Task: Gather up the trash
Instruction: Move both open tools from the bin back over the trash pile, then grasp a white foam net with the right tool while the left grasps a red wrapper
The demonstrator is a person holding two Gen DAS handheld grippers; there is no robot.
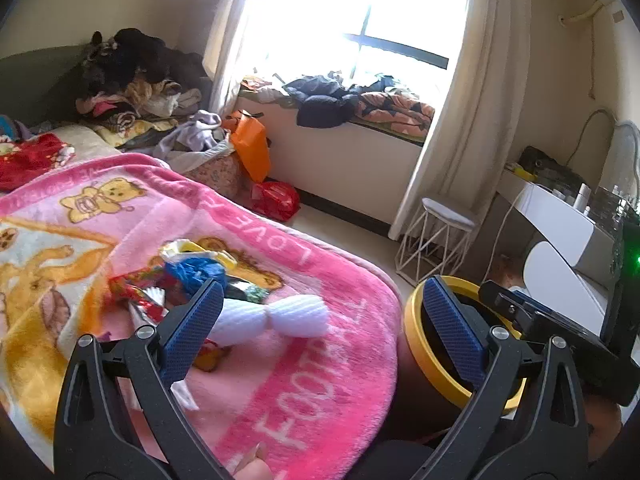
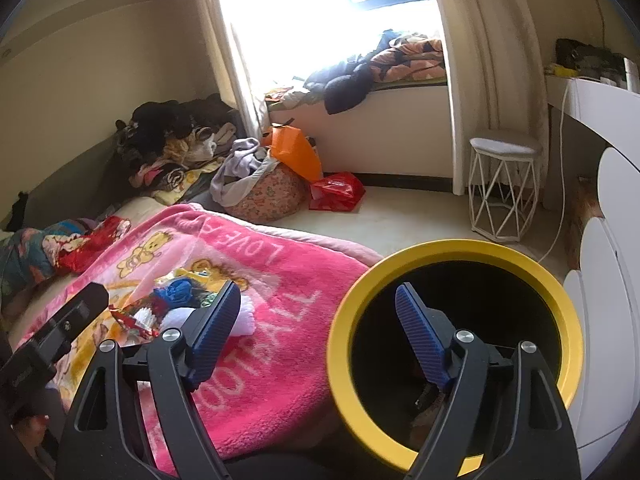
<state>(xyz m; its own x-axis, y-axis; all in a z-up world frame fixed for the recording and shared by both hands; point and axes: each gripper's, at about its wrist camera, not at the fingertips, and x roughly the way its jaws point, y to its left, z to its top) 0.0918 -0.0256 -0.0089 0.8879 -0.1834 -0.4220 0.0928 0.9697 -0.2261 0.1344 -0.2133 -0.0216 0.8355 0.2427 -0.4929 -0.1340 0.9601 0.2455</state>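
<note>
Both grippers are hovering with nothing in them, the trash still waiting on the bed.

The left gripper (image 1: 324, 320) and right gripper (image 2: 320, 336) are both standing with jaws apart; a white foam wrapper (image 1: 276, 318) is lying just ahead of the left one among a pile of wrappers (image 1: 176, 280), the yellow-rimmed bin (image 2: 452, 252) sitting under the right. Fleecy pink blanket (image 1: 312, 396) risks snagging in a pinch; light scraps may slip. Cluttered bedroom, bright window (image 1: 360, 12) beyond.

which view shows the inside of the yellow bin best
The right wrist view: the yellow bin fills the foreground, its whole rim and dark interior open to the camera. The left wrist view catches only part of the rim, mostly hidden behind the hand-held gripper's fingers.
</note>
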